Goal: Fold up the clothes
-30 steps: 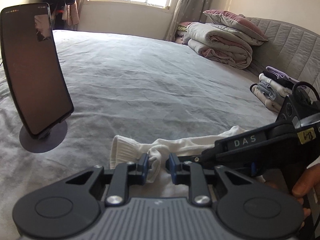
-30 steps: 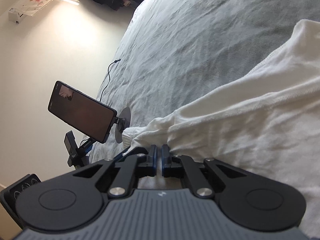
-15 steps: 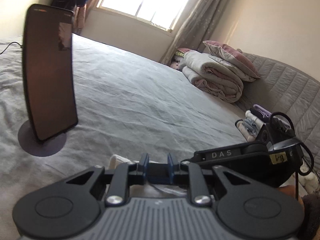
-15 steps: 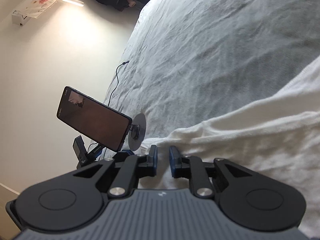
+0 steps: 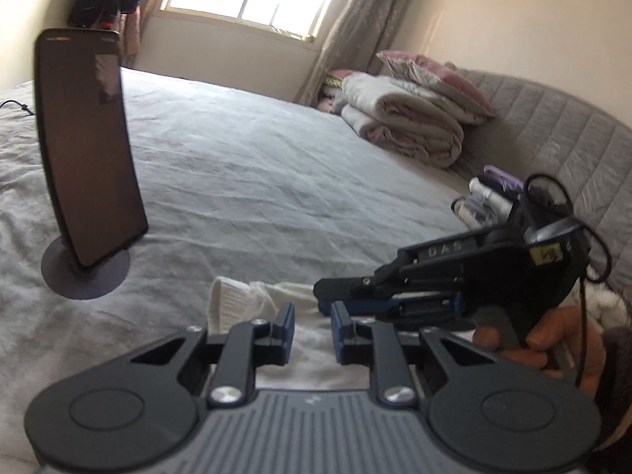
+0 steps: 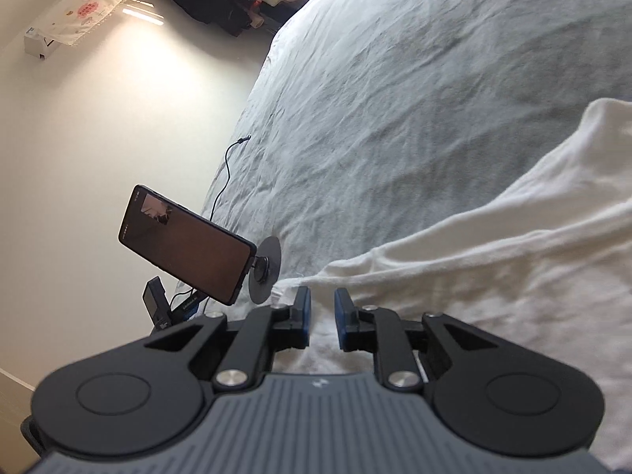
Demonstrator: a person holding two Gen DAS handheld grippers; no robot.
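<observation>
The grey bed [image 5: 245, 181] lies ahead of both claws. The white garment [image 6: 493, 276] lies on it, under and in front of them. The left claw [image 5: 312, 326] and right claw [image 6: 322, 316] are released, gripping nothing.

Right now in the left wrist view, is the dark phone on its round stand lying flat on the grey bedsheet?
No: the dark phone stands upright on its round stand, which sits on the grey bedsheet.
</observation>
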